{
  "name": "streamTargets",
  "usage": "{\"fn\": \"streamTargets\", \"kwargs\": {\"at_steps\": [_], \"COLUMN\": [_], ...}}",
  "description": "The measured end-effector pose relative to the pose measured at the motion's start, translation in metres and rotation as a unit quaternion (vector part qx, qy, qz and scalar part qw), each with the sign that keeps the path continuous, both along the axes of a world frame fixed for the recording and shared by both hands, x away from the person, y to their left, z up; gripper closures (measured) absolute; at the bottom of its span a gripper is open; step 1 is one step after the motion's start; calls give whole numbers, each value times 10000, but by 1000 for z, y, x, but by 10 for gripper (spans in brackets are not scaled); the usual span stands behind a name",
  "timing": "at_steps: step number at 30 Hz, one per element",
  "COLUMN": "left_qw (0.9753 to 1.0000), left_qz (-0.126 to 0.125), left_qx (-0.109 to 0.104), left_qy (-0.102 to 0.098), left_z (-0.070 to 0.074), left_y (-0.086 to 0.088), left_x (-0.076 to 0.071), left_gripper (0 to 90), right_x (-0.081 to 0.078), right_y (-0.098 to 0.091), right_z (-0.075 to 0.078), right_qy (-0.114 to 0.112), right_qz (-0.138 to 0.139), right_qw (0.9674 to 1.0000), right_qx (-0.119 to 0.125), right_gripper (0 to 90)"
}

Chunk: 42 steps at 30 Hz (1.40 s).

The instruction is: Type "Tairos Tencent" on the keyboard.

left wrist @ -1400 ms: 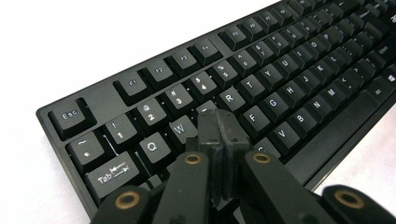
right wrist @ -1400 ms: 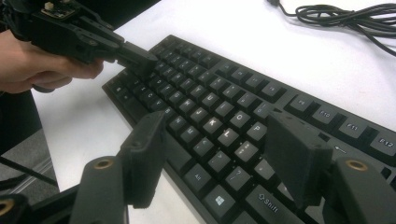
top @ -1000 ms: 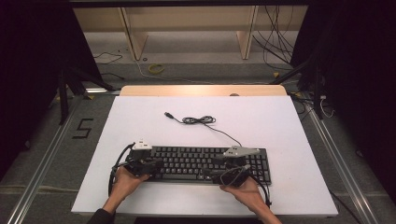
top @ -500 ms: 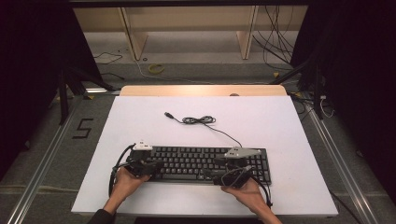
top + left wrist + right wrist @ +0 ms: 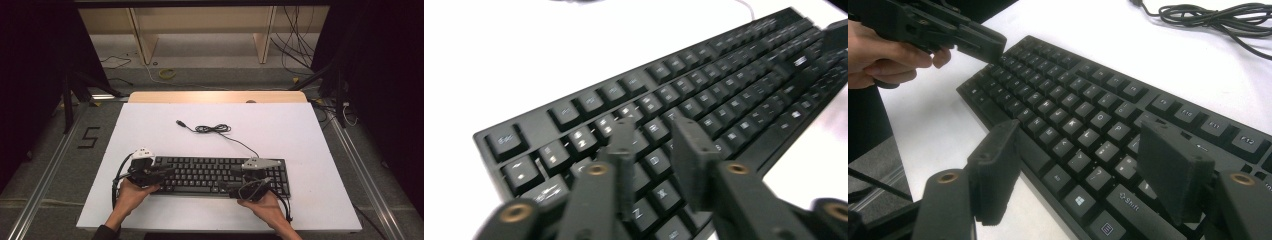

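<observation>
White bench [image 5: 310, 140] | black keyboard [image 5: 215, 172] lower centre | left hand-held gripper [image 5: 651, 145] just opening, empty, over keys | right hand-held gripper [image 5: 1083, 165] agape at front edge | advice: press keys squarely.

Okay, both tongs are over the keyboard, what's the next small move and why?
Probably lower the left tongs a little onto the letter keys of the keyboard. Their jaws have just been opening, nothing lies between them, and they hover above the left-hand keys, while the right tongs stand open over the front edge.

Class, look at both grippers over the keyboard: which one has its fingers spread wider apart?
The right gripper: its fingers straddle several keys, while the left gripper's sit close together.
</observation>
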<state>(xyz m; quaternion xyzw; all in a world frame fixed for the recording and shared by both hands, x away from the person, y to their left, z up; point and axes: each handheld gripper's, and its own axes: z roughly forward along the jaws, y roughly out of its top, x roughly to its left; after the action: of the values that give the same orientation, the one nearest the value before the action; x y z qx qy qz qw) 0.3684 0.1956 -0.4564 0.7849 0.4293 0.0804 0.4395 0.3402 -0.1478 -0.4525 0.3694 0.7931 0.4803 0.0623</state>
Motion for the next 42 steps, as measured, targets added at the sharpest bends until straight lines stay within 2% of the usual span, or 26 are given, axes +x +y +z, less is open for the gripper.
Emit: {"fn": "streamTargets", "kwargs": {"at_steps": [4,8,14,17,21,30,33,34,42], "left_qw": [9998,9996,9987,9978,9973,9978,9981,9982,9975], "left_qz": [-91,-163,-241,-267,-315,-482,-474,-504,-679], "left_qx": [-118,-209,-392,-510,-557,-321,-272,-193,-34], "left_qy": [-102,-118,-241,-322,-370,-323,-281,-275,-193], "left_z": [3,3,3,4,3,-1,-2,-3,-6], "left_y": [-4,-6,-9,-10,-13,-23,-24,-24,-28], "left_x": [-3,-6,-12,-16,-21,-27,-28,-28,-30], "left_gripper": [528,433,348,323,309,345,390,412,571], "right_x": [0,0,-1,-2,-3,-6,-7,-7,-8], "right_y": [-1,-1,-2,-3,-6,-10,-11,-11,-12], "right_z": [1,1,1,1,1,2,2,2,1], "right_qy": [-22,-25,-52,-64,-70,-87,-85,-91,-79], "right_qz": [-6,-23,-23,-27,-50,-76,-77,-78,-78], "right_qw": [10000,10000,10000,9999,9999,9999,9999,9999,9999], "right_qx": [28,50,65,79,106,127,126,125,113], "right_gripper": [340,337,329,327,324,323,323,323,323]}}
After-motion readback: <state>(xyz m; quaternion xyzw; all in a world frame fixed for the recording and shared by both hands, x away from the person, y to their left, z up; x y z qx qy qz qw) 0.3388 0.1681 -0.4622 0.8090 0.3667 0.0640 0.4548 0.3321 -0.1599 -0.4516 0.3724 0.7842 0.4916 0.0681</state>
